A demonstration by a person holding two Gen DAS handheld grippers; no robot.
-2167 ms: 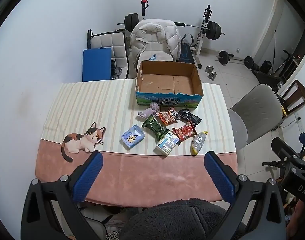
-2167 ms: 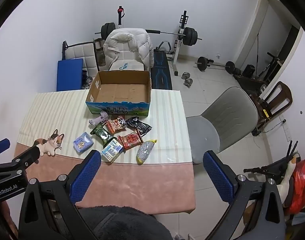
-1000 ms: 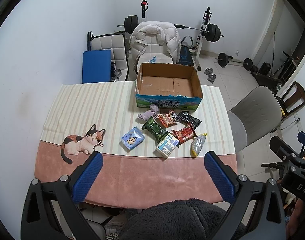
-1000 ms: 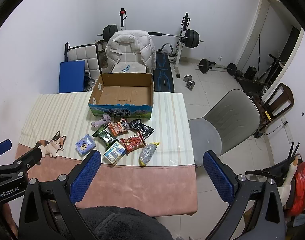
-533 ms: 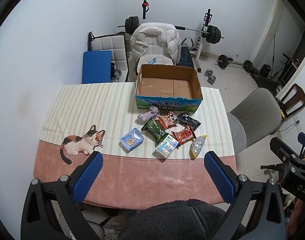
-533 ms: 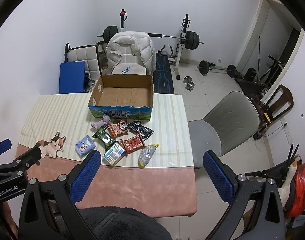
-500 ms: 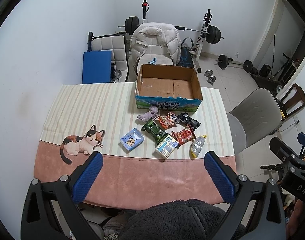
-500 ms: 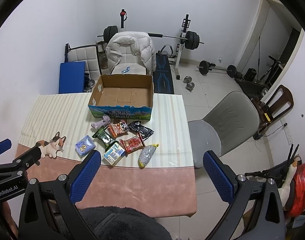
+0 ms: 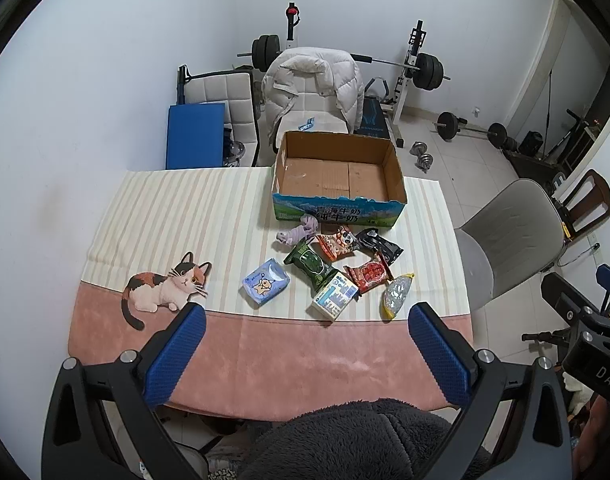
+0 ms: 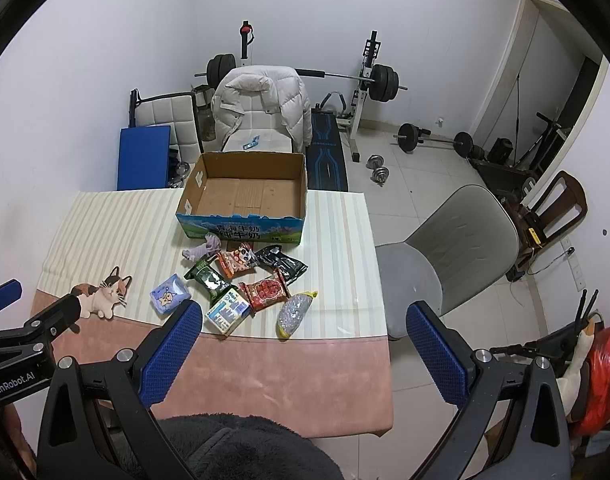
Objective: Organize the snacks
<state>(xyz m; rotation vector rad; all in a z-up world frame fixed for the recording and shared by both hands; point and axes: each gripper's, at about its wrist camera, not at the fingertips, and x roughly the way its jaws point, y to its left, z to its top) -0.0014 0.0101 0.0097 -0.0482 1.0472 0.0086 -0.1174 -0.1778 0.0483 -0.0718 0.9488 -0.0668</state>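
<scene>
**Both tongs hanging wide apart above the near edge, snacks lying loose by the box**

The left tongs point(image 9: 307, 354) are hovering high over the near, pink edge of the counter point(image 9: 289, 356), their blue pads spread wide and gripping nothing. The right tongs point(image 10: 305, 354) are hanging the same way further to the right, also gaping and holding nothing, with one pad over the counter's edge and the other over the floor beside a grey chair point(image 10: 453, 248).

A cardboard box point(image 9: 339, 212) is sitting open at the far side of the counter, its brown bottom showing bare. The snacks are lying in a loose cluster just in front of it: a purple twisted packet point(image 9: 299, 234) touching the box's front wall, an orange panda packet point(image 9: 339, 242), a black packet point(image 9: 379, 242), a dark green packet point(image 9: 311, 264), a red packet point(image 9: 371, 274), a white and blue carton point(image 9: 335, 294), a clear bag with yellow ends point(image 9: 397, 294), and a light blue pouch point(image 9: 265, 286) lying slightly apart to the left. A cat print point(image 9: 165, 286) is showing on the cloth, well left of the snacks.
</scene>
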